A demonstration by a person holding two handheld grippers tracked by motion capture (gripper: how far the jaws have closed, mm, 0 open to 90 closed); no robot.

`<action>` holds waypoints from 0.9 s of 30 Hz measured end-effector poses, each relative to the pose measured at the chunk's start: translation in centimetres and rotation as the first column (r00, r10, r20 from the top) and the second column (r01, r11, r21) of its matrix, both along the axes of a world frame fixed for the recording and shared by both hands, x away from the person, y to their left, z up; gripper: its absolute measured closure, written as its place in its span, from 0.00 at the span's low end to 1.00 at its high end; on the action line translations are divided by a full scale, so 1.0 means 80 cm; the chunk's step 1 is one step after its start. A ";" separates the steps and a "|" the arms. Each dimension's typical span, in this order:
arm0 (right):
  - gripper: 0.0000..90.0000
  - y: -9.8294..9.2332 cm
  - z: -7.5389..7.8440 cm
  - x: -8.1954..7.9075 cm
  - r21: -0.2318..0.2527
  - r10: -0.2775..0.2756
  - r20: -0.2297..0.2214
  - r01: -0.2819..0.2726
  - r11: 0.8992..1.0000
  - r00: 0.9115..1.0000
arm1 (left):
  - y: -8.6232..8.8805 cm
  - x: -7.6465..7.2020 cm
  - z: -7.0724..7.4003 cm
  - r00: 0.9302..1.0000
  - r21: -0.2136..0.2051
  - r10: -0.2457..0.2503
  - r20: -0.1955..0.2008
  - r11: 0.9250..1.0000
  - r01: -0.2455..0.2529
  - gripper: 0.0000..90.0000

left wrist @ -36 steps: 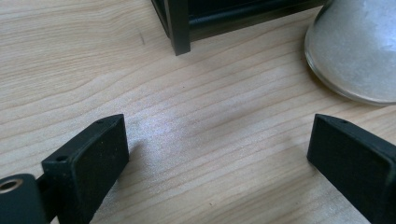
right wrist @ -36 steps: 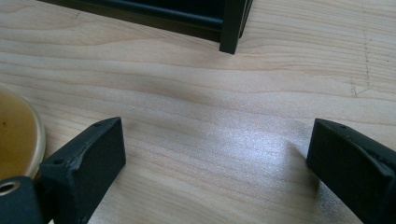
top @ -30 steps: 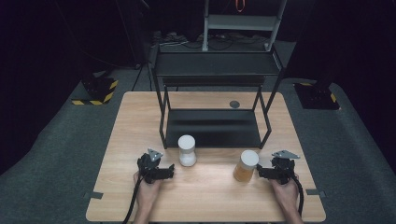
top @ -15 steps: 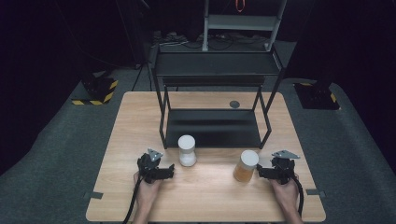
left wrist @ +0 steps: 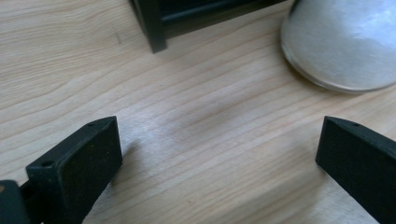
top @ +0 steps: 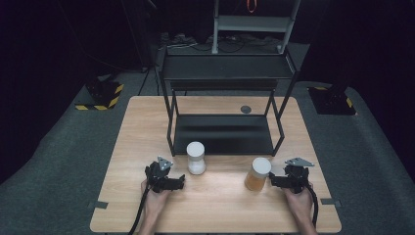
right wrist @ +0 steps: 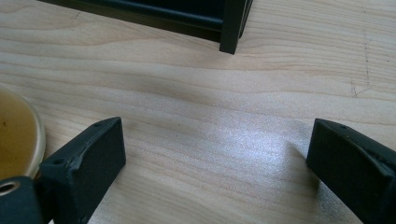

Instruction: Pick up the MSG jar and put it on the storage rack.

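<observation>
On the near half of the table (top: 220, 205), two jars stand upright in front of the black rack (top: 222, 132).

Item 1: white jar (top: 196, 157), capped, long axis vertical. It lies just ahead and to the right of the left claw (top: 179, 182), near but apart. In the left claw view its grey base (left wrist: 343, 44) sits at the upper right, outside the jaws' gap.

Item 2: amber jar (top: 258, 174), pale lid, upright. It stands just to the left of the right claw (top: 272, 181), which is the nearer one to it; whether they touch cannot be told.

Left claw: jaws spread wide, having just opened further, bare wood between them. Right claw: jaws wide apart, gripping nothing.

Obscured: the amber jar is cut off at the left edge of the right claw view (right wrist: 16, 135); the white jar's top is out of frame in the left claw view; jar contents are indistinct.
</observation>
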State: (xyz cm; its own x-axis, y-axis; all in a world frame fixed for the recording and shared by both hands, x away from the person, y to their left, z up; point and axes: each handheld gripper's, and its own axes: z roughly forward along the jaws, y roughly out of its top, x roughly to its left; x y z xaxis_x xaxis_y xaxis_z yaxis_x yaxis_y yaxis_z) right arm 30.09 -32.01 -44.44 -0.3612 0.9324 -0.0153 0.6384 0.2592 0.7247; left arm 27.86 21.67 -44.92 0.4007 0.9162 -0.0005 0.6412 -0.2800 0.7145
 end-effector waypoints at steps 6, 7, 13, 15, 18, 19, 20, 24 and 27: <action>0.04 0.000 0.000 0.000 0.000 0.000 0.000 0.000 1.000 1.000 | -0.002 -0.001 0.001 0.999 0.004 -0.037 -0.001 0.999 0.037 0.00; 0.04 0.000 0.000 0.000 0.000 0.000 0.000 0.000 1.000 1.000 | -0.002 -0.001 0.001 0.999 0.005 -0.041 -0.001 0.999 0.041 0.00; 0.04 0.000 0.000 0.000 0.000 0.000 0.000 0.000 1.000 1.000 | -0.006 -0.004 0.004 0.997 0.004 -0.070 0.007 0.998 0.070 0.00; 0.04 0.000 0.000 0.000 0.000 0.000 0.000 0.000 1.000 1.000 | -0.007 -0.004 0.006 0.996 0.001 -0.086 0.009 0.996 0.086 0.00; 0.04 0.000 0.000 0.000 0.000 0.000 0.000 0.000 1.000 1.000 | -0.009 -0.003 0.007 0.994 -0.015 -0.104 0.011 0.994 0.105 0.01; 0.04 0.000 0.000 0.000 0.000 0.000 0.000 0.000 1.000 1.000 | -0.009 -0.002 0.007 0.993 -0.026 -0.114 0.012 0.993 0.114 0.01; 0.04 0.000 0.000 0.000 0.000 0.000 0.000 0.000 1.000 1.000 | -0.010 -0.002 0.007 0.993 -0.033 -0.119 0.013 0.992 0.120 0.01; 0.04 0.000 0.000 0.000 0.000 0.000 0.000 0.000 1.000 1.000 | -0.013 0.000 0.008 0.991 -0.037 -0.133 0.020 0.990 0.134 0.01; 0.04 0.000 0.000 0.000 0.000 0.000 0.000 0.000 1.000 1.000 | -0.016 0.001 0.009 0.990 -0.044 -0.138 0.027 0.989 0.139 0.01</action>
